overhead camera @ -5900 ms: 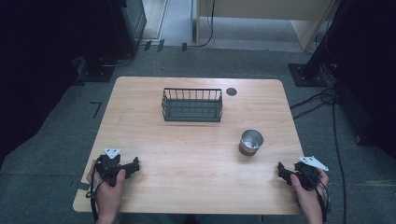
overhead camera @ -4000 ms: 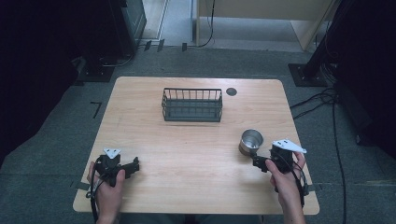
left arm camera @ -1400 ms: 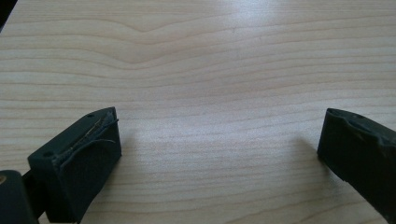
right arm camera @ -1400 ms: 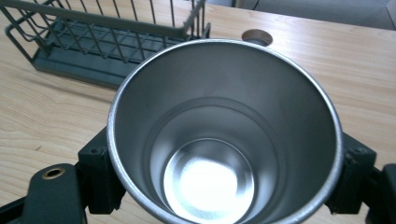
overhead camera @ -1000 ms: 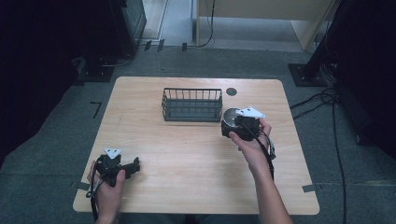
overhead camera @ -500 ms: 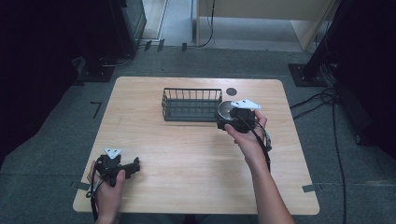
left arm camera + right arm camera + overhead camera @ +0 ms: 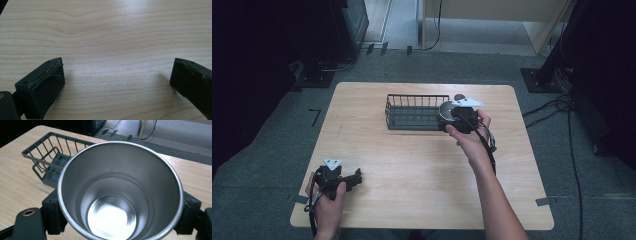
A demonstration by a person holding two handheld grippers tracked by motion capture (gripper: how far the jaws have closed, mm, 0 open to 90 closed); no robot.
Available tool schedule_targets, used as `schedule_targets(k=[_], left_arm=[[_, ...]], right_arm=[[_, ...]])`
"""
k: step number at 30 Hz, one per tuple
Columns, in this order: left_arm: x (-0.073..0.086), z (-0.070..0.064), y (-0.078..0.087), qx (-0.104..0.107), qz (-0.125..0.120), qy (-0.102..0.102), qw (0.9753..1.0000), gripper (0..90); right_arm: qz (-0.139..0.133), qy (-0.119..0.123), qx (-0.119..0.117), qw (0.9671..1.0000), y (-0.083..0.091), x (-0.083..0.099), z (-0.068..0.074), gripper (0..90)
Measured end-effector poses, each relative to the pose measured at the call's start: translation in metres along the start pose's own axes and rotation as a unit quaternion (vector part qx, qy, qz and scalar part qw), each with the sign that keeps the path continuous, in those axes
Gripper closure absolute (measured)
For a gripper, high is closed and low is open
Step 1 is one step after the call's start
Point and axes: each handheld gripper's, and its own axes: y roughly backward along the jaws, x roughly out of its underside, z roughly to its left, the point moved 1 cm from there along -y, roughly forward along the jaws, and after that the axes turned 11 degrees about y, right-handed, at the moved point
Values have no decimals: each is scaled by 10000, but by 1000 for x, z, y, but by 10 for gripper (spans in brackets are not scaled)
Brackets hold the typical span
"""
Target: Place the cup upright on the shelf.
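Right gripper (image 7: 451, 119) clamped the shiny round steel cup (image 7: 120, 192) by its sides, upright, held off the table at the dark wire basket's (image 7: 414, 111) right end, likely for dropping in. Left gripper (image 7: 347, 181) sat spread, idle on the wooden table (image 7: 412, 165).

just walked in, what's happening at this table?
A person's right tongs grip a steel cup, held at the right end of the wire basket, not yet inside it. The left tongs rest open on the table near its front-left corner, holding nothing.
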Motion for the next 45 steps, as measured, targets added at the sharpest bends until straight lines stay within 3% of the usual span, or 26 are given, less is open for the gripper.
schedule_targets(k=[24, 32, 45], left_arm=[[0, 0, 0, 3, -7, 10, 10000, 0], [0, 0, 0, 0, 2, 0, 10000, 0], [0, 0, 0, 0, 0, 1, 10000, 0]], right_arm=[[-81, 69, 64, 9999, -19, -44, 0, 185], [3, 85, 132, 9999, -40, -55, -2, 185], [102, 78, 218, 9997, -77, -59, 2, 185]])
